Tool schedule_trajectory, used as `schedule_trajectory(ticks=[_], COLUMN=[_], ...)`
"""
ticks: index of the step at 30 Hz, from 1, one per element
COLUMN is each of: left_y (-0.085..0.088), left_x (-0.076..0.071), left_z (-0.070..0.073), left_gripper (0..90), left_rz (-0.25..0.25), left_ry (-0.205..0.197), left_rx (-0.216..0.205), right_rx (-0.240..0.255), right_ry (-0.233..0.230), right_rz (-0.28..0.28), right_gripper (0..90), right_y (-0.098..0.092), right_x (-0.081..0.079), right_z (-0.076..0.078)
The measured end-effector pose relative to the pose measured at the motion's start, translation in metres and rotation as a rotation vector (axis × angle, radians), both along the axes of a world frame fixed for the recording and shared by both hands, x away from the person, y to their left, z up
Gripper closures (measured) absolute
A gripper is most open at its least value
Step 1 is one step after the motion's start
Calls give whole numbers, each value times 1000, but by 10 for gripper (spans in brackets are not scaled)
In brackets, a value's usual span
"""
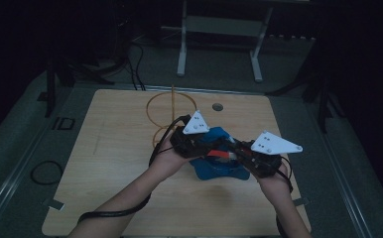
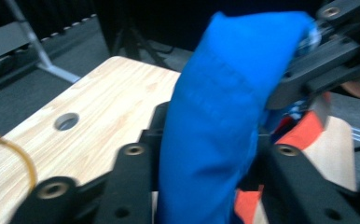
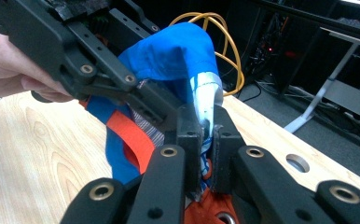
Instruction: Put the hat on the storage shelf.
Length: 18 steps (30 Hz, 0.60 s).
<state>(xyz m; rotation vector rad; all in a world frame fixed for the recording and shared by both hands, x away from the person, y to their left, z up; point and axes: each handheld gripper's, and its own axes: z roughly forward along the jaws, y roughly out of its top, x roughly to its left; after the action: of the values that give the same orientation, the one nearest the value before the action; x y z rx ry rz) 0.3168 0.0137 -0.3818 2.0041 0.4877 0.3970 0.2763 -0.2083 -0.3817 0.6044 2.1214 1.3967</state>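
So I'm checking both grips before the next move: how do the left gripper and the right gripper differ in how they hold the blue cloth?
The left gripper has a thick blue fold of the blue cloth between widely spaced jaws; the right gripper pinches a thin grey-trimmed edge, jaws nearly together. In the high view the left gripper sits farther up the table than the right gripper. Both hold the same cloth above the wooden table.

A yellow wire hoop stand [image 1: 171, 111] stood on the wooden bench [image 1: 105, 163] near a round hole [image 1: 218, 106]; a white frame [image 1: 219, 29] stood beyond.
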Motion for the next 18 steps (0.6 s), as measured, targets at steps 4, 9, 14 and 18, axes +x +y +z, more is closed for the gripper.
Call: schedule_trajectory(ticks=[4,9,14,18], left_y=[-5,-8,-11,-11], left_x=[-2,-4,-7,-13], left_z=[0,1,4,10], left_gripper=[835,900,900,900], left_rz=[-5,13,29,29], left_ry=[-14,-36,-82,-139], left_rx=[14,35,42,23], right_rx=[-4,-7,17,46], right_ry=[3,4,14,12], right_rz=[0,-4,0,16], right_gripper=[851,850,844,773], right_y=[1,-2,-5,-8], right_x=[0,-2,-4,-11], right_z=[-1,-2,-1,3])
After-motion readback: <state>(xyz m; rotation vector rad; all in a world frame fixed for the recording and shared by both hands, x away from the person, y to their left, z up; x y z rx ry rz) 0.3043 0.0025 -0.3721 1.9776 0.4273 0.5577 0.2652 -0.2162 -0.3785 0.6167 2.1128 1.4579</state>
